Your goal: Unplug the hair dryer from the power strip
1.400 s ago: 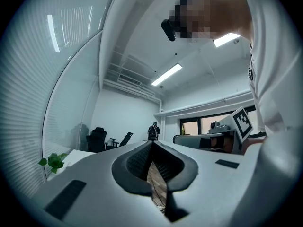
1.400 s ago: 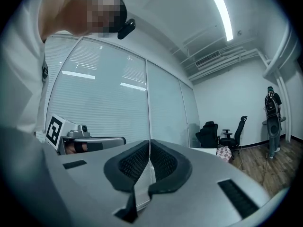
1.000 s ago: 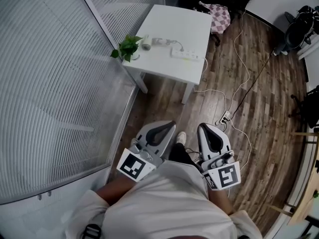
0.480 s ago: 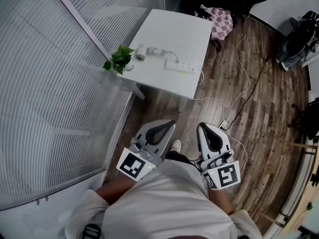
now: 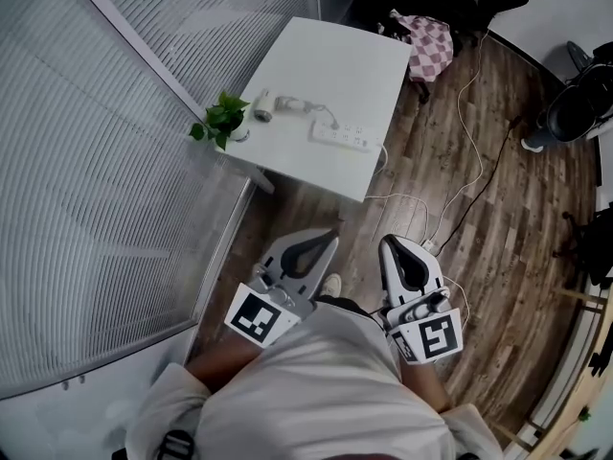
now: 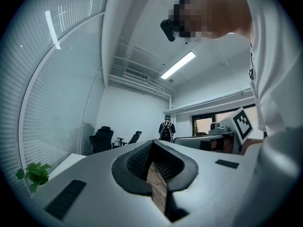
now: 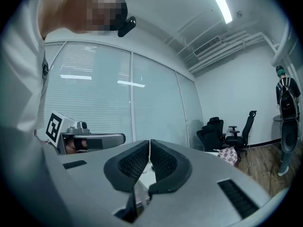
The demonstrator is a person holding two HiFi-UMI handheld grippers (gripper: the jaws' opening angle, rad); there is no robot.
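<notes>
A small white hair dryer (image 5: 279, 104) lies on the white table (image 5: 355, 60), near its left edge. Its cord runs to a white power strip (image 5: 341, 136) by the table's near edge. Both grippers are held close to my body, well short of the table. My left gripper (image 5: 329, 235) has its jaws shut with nothing between them, and its tips meet in the left gripper view (image 6: 152, 143). My right gripper (image 5: 391, 242) is likewise shut and holds nothing, and its pads touch in the right gripper view (image 7: 149, 143).
A potted plant (image 5: 219, 121) stands at the table's left corner. A glass wall with blinds (image 5: 105, 161) runs along the left. White and black cables (image 5: 466, 185) and a small socket block (image 5: 428, 247) lie on the wood floor. A checked cloth (image 5: 429, 41) lies beyond the table. A person (image 6: 166, 129) stands far off.
The table with the dryer and power strip has come closer and lower in the head view. Both grippers stay shut in the same place against my body.
</notes>
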